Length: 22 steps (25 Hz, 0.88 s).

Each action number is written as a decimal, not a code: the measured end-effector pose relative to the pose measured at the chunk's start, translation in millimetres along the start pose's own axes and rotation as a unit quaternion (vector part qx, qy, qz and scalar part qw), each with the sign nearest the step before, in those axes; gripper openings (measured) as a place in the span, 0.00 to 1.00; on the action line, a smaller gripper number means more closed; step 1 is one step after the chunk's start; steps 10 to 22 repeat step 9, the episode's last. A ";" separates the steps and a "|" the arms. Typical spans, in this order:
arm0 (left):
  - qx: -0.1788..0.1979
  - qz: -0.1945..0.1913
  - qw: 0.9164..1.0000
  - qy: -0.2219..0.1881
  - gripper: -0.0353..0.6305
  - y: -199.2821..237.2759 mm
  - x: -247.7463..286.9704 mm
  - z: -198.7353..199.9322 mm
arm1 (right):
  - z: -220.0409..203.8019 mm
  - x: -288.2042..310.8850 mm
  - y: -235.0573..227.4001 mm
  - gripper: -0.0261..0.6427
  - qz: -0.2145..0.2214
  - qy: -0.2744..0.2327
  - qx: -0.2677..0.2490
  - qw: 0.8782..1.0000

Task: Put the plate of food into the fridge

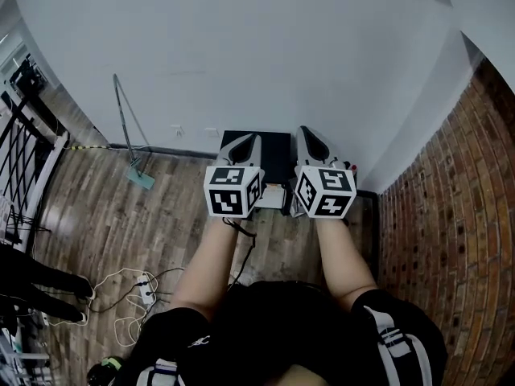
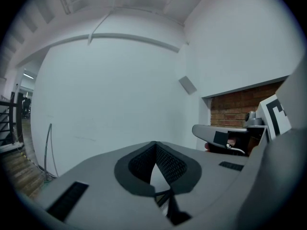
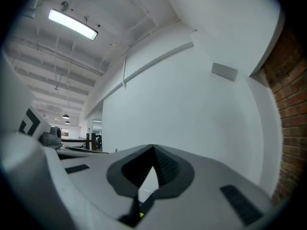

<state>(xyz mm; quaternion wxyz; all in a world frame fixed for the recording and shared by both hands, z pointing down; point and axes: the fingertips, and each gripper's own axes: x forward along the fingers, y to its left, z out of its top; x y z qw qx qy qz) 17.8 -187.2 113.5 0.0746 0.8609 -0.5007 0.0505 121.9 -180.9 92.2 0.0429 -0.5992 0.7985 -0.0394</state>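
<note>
No plate of food shows in any view. A black box-shaped unit (image 1: 269, 155) stands on the floor against the white wall, partly hidden behind both grippers, with something white (image 1: 273, 195) in front of it. My left gripper (image 1: 243, 146) and right gripper (image 1: 312, 140) are held side by side above it, pointing at the wall. Both are shut with nothing held. In the left gripper view the jaws (image 2: 154, 146) meet at their tips before the bare wall, and the right gripper (image 2: 225, 135) shows at the right. The right gripper view shows its jaws (image 3: 153, 150) closed the same way.
A brick wall (image 1: 451, 215) runs along the right. A long-handled floor tool (image 1: 133, 155) leans on the white wall at the left. Cables and a power strip (image 1: 145, 288) lie on the wooden floor. A black railing (image 1: 24, 135) stands at the far left.
</note>
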 end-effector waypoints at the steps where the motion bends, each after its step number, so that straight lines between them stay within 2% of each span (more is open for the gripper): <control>1: -0.001 0.002 1.000 0.000 0.05 -2.3 -2.8 -1.0 | -1.1 -2.5 0.7 0.06 0.003 0.001 0.001 1.000; 22: 0.007 0.009 1.000 -0.004 0.05 -10.5 -10.5 -0.1 | -3.5 -12.1 -0.3 0.06 0.014 0.001 0.007 1.000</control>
